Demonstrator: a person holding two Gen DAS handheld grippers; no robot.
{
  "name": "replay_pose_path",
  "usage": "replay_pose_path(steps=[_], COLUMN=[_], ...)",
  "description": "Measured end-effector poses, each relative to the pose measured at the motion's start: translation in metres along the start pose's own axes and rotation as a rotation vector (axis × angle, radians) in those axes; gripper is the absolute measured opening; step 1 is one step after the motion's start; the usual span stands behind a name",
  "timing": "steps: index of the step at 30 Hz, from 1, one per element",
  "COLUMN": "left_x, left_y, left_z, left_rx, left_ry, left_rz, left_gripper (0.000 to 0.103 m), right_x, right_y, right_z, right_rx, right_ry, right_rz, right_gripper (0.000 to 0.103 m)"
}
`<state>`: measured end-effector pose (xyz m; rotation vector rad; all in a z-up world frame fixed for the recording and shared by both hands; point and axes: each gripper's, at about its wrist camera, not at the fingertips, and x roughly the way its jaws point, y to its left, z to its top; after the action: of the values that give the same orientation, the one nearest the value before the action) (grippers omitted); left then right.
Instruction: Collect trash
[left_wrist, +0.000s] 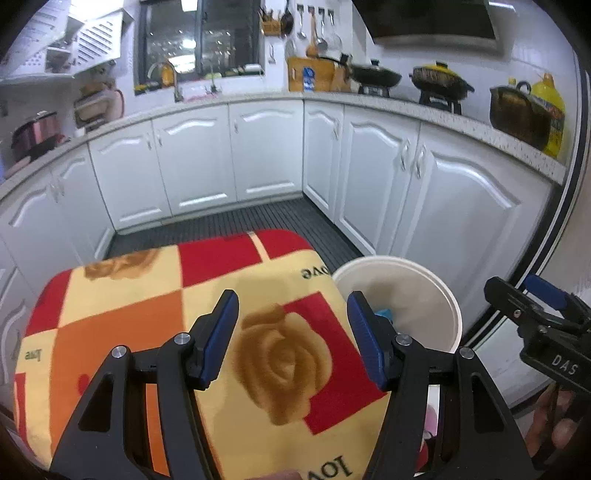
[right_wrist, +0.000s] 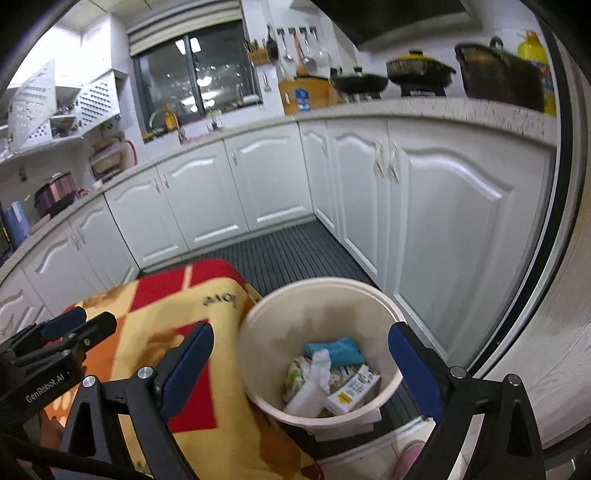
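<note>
Both grippers hang empty over the blanket-covered table (left_wrist: 122, 332): the left gripper (left_wrist: 291, 339) with jaws apart, the right gripper (right_wrist: 301, 373) with jaws spread wide. The trash (right_wrist: 332, 380) sits in the white bin (right_wrist: 258, 321) just right of the table. Swing low and a finger could clip the rim and tip it. Only the right view shows the wrappers inside; the left sees mostly blanket
</note>
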<state>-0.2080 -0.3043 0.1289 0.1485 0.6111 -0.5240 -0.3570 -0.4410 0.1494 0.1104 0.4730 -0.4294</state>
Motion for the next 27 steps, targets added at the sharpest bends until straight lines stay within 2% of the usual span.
replay_pose_path(steps=[3,9,19,27], left_x=[-0.013,-0.034,-0.046,-0.053], left_y=[0.007,0.016,0.020,0.020], left_z=[0.000,0.003,0.002,0.002], left_rx=[-0.015,-0.031,-0.060,-0.064], left_ry=[-0.031,-0.093,-0.124,-0.155], left_rz=[0.009,0.039,0.061,0.080], left_gripper=[0.060,0.060,0.060,0.060], right_x=[-0.014,-0.032,-0.055,-0.058], right_y=[0.011,0.027,0.044,0.048], right_z=[0.002,0.007,0.006,0.008], right_rx=[-0.016,-0.038,-0.058,-0.060], right_ry=[-0.034,-0.067,-0.127,-0.139], right_rz=[-0.002,0.011,0.000,-0.003], right_gripper=[0.100,0.100,0.101,0.101])
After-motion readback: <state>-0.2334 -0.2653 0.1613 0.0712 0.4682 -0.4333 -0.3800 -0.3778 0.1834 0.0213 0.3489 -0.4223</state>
